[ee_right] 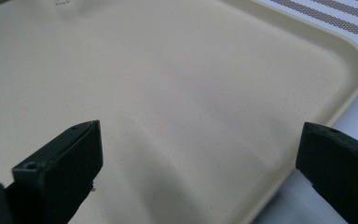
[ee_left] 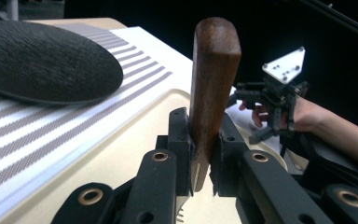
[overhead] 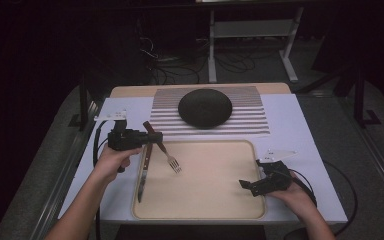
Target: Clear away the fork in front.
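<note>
My left gripper (overhead: 155, 136) (ee_left: 204, 126) is shut on the brown wooden handle of a fork (overhead: 171, 161) (ee_left: 214, 70). The handle end points up and the tines hang over the left part of the beige tray (overhead: 210, 172) (ee_left: 121, 154). A knife (overhead: 141, 182) with a wooden handle lies along the tray's left edge, just below that gripper. My right gripper (overhead: 246, 186) (ee_right: 200, 154) hovers open over the tray's (ee_right: 191, 70) near right corner, nothing between its jaws. It also shows far off in the left gripper view (ee_left: 272, 121).
A dark round plate (overhead: 205, 107) (ee_left: 42, 60) rests on a striped placemat (overhead: 250, 125) (ee_left: 28, 140) behind the tray. White table surface borders both sides. Cables trail from each gripper off the table edges.
</note>
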Action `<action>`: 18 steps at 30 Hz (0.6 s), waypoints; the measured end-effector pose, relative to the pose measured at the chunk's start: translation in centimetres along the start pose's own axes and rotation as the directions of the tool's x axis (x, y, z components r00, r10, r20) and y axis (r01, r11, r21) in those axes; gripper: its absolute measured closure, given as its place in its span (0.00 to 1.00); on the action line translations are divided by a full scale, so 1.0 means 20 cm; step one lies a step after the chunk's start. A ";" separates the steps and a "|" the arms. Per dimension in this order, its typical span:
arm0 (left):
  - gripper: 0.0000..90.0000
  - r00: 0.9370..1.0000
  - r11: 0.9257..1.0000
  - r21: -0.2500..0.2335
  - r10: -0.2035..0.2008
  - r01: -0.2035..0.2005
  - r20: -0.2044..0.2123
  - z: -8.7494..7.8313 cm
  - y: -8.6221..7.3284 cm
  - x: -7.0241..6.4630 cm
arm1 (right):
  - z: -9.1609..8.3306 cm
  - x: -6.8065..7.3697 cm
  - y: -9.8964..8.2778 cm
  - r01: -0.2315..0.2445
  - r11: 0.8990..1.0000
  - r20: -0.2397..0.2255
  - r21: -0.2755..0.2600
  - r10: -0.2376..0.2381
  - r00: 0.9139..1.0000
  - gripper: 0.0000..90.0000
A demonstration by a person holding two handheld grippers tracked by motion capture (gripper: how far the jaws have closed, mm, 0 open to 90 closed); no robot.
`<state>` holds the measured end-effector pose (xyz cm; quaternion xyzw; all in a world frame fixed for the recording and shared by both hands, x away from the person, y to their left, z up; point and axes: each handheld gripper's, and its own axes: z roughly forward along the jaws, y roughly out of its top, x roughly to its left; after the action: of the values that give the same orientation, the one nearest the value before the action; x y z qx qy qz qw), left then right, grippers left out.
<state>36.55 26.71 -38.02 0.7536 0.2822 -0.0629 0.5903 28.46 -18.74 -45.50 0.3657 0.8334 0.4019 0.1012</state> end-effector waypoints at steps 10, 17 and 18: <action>0.90 0.999 0.998 0.046 -0.030 0.031 -0.029 -0.13 -0.10 -0.04 | 0.01 0.00 0.00 0.003 1.000 0.005 0.011 -0.003 1.000 0.00; 0.90 0.999 0.998 0.053 -0.043 0.044 -0.027 -0.18 -0.15 -0.07 | 0.01 0.00 0.00 0.005 1.000 0.007 0.015 -0.005 1.000 0.00; 0.90 0.999 0.997 0.052 -0.046 0.048 -0.028 -0.18 -0.15 -0.07 | 0.01 0.00 0.00 0.005 1.000 0.007 0.015 -0.005 1.000 0.00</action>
<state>33.12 30.04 -38.87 0.7630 0.3059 -0.0742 0.5646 28.61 -18.63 -45.64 0.3657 0.8369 0.3942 0.1025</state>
